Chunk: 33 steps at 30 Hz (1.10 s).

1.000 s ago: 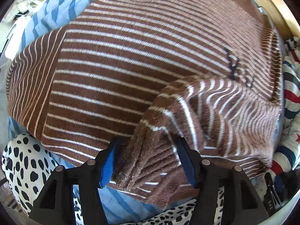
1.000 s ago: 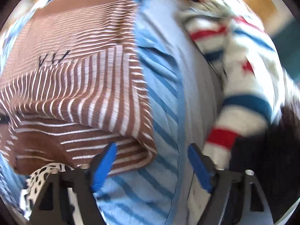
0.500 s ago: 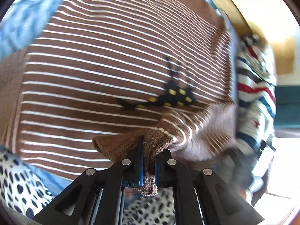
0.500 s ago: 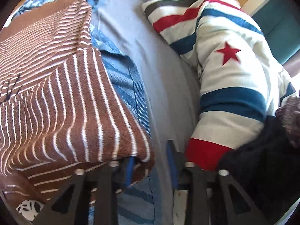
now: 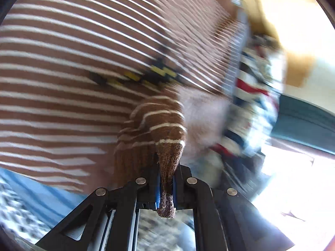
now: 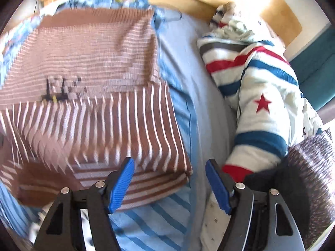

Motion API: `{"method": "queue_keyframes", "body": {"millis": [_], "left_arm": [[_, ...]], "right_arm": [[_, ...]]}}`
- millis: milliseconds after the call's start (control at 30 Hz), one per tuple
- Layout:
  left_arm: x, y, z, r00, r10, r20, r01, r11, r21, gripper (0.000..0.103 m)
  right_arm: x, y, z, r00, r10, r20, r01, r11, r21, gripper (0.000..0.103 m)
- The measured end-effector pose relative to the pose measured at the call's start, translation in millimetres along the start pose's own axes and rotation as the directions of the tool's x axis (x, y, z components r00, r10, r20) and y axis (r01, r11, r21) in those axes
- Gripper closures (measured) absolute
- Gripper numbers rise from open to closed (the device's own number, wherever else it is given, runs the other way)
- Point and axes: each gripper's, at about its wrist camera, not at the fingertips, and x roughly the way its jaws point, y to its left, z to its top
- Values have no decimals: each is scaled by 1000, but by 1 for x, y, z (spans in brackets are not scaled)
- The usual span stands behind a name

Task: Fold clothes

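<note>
A brown sweater with thin white stripes (image 5: 83, 67) lies spread on the bed, with a black and yellow motif on its chest. My left gripper (image 5: 166, 185) is shut on the sweater's ribbed cuff (image 5: 167, 163) and holds the sleeve lifted over the body. In the right wrist view the sweater (image 6: 94, 62) fills the left side, with its sleeve (image 6: 117, 129) folded across the lower part. My right gripper (image 6: 169, 179) is open and empty, just above the folded sleeve's right edge.
A blue striped cloth (image 6: 159, 215) lies under the sweater. A white jacket with red and blue stripes and a red star (image 6: 259, 104) lies to the right. A dark fuzzy garment (image 6: 309, 171) sits at the far right. A wooden headboard (image 6: 188, 2) runs behind.
My left gripper closed on the cuff and pulled the sleeve up and across the sweater. My right gripper closed partway, then opened again and drew back from the folded sleeve's edge.
</note>
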Motion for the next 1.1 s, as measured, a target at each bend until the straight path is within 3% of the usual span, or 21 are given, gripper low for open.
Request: {"method": "queue_keyframes", "body": {"millis": [67, 100, 133, 167, 200, 233, 267, 300, 367, 400, 500, 600, 667, 767, 833, 933, 1100], "left_arm": [[-10, -1, -5, 999, -51, 4, 51, 999, 19, 95], [-18, 3, -3, 999, 7, 44, -7, 1000, 13, 95], [-24, 10, 3, 987, 127, 94, -127, 992, -11, 95], [-30, 19, 11, 941, 308, 144, -302, 951, -61, 95], [-34, 30, 19, 866, 466, 178, -451, 884, -122, 95], [-37, 39, 26, 814, 545, 199, -520, 838, -167, 94], [-39, 47, 31, 807, 553, 207, -518, 831, -201, 94], [-40, 56, 34, 811, 546, 211, -501, 834, -232, 90], [-45, 63, 32, 835, 495, 240, -438, 862, -254, 82], [-49, 63, 28, 833, 479, 277, -417, 873, -253, 79], [-59, 51, 16, 794, 479, 374, -431, 878, -208, 64], [-78, 37, 5, 740, 467, 484, -447, 879, -165, 50], [-90, 26, 2, 719, 442, 536, -439, 887, -141, 46], [-97, 20, 3, 734, 455, 504, -459, 879, -126, 44], [-94, 26, 0, 743, 518, 423, -503, 850, -156, 44], [-73, 35, -3, 730, 600, 326, -563, 799, -210, 44], [-40, 14, -20, 725, 586, 363, -598, 796, -90, 44]], "right_arm": [[2, 2, 10, 1000, 7, 0, -7, 1000, 26, 26], [-2, 8, 10, 1000, 13, -5, -13, 999, 33, 27], [1, 6, 11, 1000, 25, -7, -24, 999, 35, 27], [5, 5, 11, 999, 34, -10, -34, 999, 36, 27], [8, 8, 11, 999, 38, -13, -37, 999, 33, 27], [8, 13, 8, 999, 39, -13, -38, 999, 30, 27], [8, 17, 6, 999, 41, -14, -41, 999, 26, 27], [11, 21, 5, 999, 51, -18, -50, 999, 21, 27], [16, 24, 4, 997, 73, -25, -73, 997, 13, 28], [21, 26, 4, 996, 84, -30, -84, 996, 9, 31], [32, 29, 5, 992, 114, -44, -114, 993, 2, 39], [39, 28, 7, 992, 119, -51, -118, 993, 5, 41], [45, 27, 7, 992, 109, -64, -109, 994, 4, 41], [52, 24, 4, 993, 77, -93, -77, 997, 3, 41], [53, 20, -3, 993, 60, -104, -61, 998, -2, 39], [53, 15, -14, 993, 4, -119, -6, 1000, -17, 36], [53, 7, -26, 992, 38, -119, -42, 999, -25, 41]]}}
